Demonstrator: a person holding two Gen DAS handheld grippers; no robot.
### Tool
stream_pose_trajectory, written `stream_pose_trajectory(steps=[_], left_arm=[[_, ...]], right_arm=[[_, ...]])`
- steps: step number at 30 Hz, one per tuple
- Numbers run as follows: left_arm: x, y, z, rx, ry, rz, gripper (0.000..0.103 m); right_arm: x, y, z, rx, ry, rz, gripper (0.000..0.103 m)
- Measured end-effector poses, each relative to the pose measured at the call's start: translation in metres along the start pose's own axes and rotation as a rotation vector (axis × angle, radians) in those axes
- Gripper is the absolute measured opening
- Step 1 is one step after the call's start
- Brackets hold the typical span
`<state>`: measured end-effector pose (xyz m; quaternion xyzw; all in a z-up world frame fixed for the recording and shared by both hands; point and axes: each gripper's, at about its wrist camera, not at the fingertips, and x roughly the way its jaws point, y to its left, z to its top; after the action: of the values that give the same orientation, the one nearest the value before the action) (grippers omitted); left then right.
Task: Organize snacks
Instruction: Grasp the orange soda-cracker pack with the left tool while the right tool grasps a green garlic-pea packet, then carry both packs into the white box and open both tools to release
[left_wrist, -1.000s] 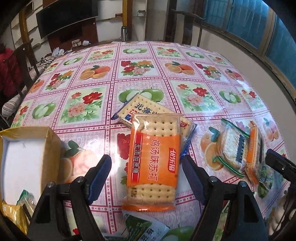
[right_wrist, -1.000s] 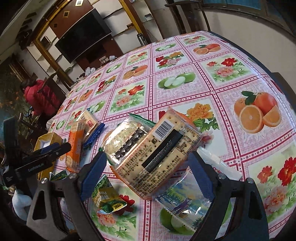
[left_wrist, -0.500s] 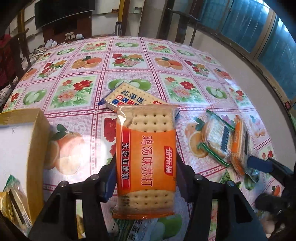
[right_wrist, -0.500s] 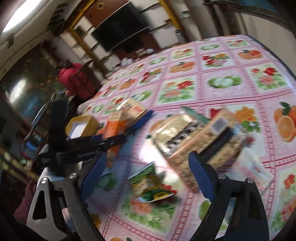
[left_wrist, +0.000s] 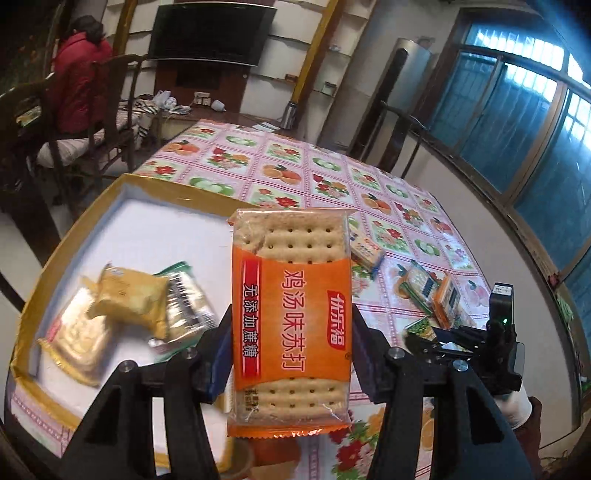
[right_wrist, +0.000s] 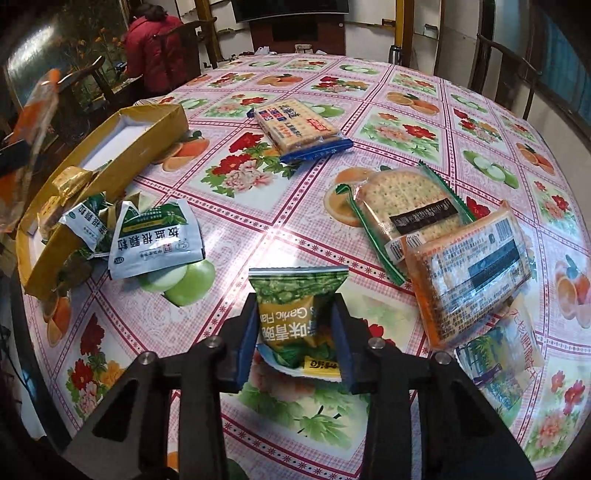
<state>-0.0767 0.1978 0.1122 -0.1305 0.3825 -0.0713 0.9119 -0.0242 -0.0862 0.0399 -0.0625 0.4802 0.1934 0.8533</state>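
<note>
My left gripper (left_wrist: 291, 354) is shut on an orange cracker pack (left_wrist: 290, 314) and holds it in the air over the near corner of the yellow box (left_wrist: 74, 236). The box holds gold and green snack packets (left_wrist: 125, 302). My right gripper (right_wrist: 295, 332) is shut on a green garlic-pea packet (right_wrist: 295, 306) at the table's near edge. The yellow box also shows at the left of the right wrist view (right_wrist: 155, 147), with the lifted orange pack (right_wrist: 33, 122) blurred above it.
On the flowered tablecloth (right_wrist: 258, 229) lie a blue-edged cracker pack (right_wrist: 299, 129), a green-edged cracker pack (right_wrist: 402, 206), an orange cracker pack (right_wrist: 469, 273), white-green sachets (right_wrist: 155, 240) and a bamboo-print pack (right_wrist: 498, 354). Chairs and a person in red (right_wrist: 155, 48) are beyond.
My left gripper closed on the orange cracker pack and lifted it left over the yellow box. My right gripper swung left off the cracker packs and closed on the green pea packet.
</note>
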Motion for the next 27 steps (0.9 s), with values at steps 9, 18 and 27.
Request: stream_pose_trajectory(steps=[9,18,27], left_arm=[[-0.024,0.077,-0.031,-0.078,-0.040,0.141,0.055],[-0.007,0.118,-0.038,-0.147,-0.024,0.179,0.055],[0.002,0.132,-0.032,-0.180,-0.041,0.188,0.061]], right_arm=[[-0.043,0.023,0.007,0.098,-0.081,0.025,0.037],[-0.044,0.128,0.046,0.034,-0.062,0.314,0.037],[0.018,0.222,0.071,-0.014,0.043,0.398,0.038]])
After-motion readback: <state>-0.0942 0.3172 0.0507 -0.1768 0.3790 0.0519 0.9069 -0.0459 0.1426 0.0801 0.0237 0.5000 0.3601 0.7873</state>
